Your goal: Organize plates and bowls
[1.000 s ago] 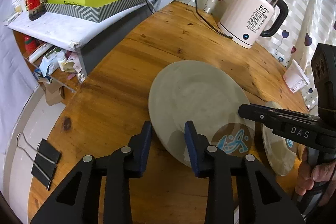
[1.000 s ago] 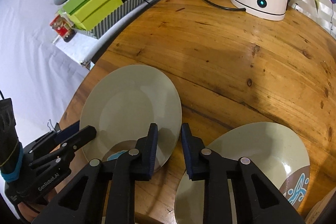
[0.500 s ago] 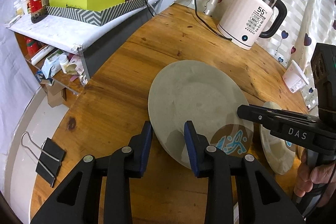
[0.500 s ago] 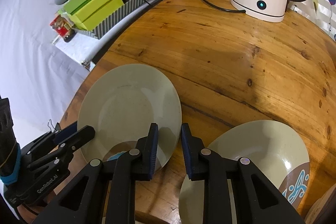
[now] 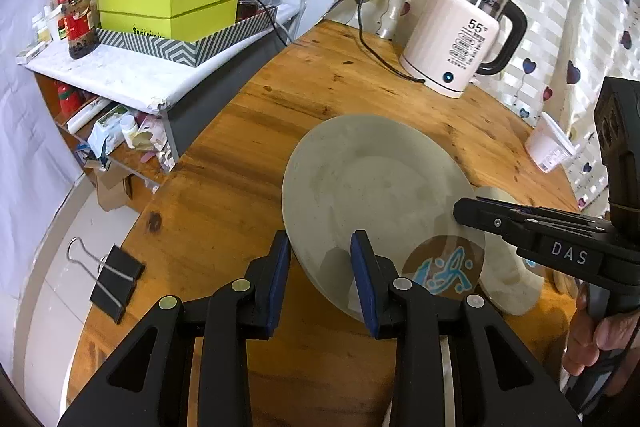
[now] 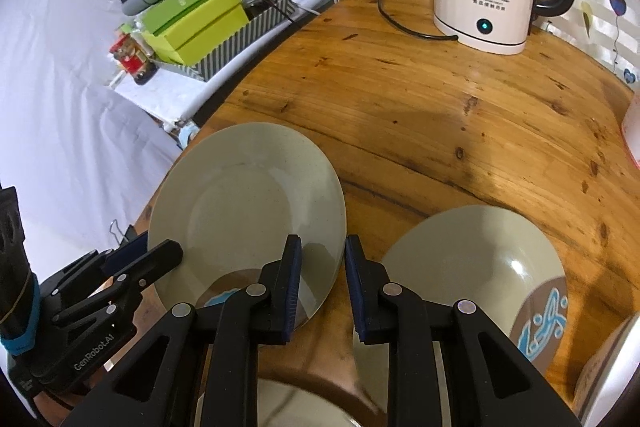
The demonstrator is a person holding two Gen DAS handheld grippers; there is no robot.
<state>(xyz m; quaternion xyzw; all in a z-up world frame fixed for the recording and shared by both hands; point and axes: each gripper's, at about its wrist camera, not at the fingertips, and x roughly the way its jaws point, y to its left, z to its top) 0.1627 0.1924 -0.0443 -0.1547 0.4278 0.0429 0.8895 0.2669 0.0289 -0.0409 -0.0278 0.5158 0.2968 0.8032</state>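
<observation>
A pale green plate (image 5: 372,195) with a brown and blue patch is held above the wooden table (image 5: 224,211); it also shows in the right wrist view (image 6: 248,207). My left gripper (image 5: 320,279) straddles its near-left rim, jaws around the edge. My right gripper (image 6: 322,283) straddles its right rim; it also shows at the right in the left wrist view (image 5: 464,213). A second matching plate (image 6: 480,267) lies on the table to the right. Another dish rim (image 6: 288,403) shows below the grippers.
A white electric kettle (image 5: 460,47) with its cord stands at the back of the table. A white cup (image 5: 550,149) sits at the right edge. A shelf with green boxes (image 5: 168,7) stands left of the table. A black binder clip (image 5: 112,279) lies off the table's left edge.
The plate has lifted slightly and shifted a little toward the back of the table with both grippers on its rim. The second plate has not moved.
</observation>
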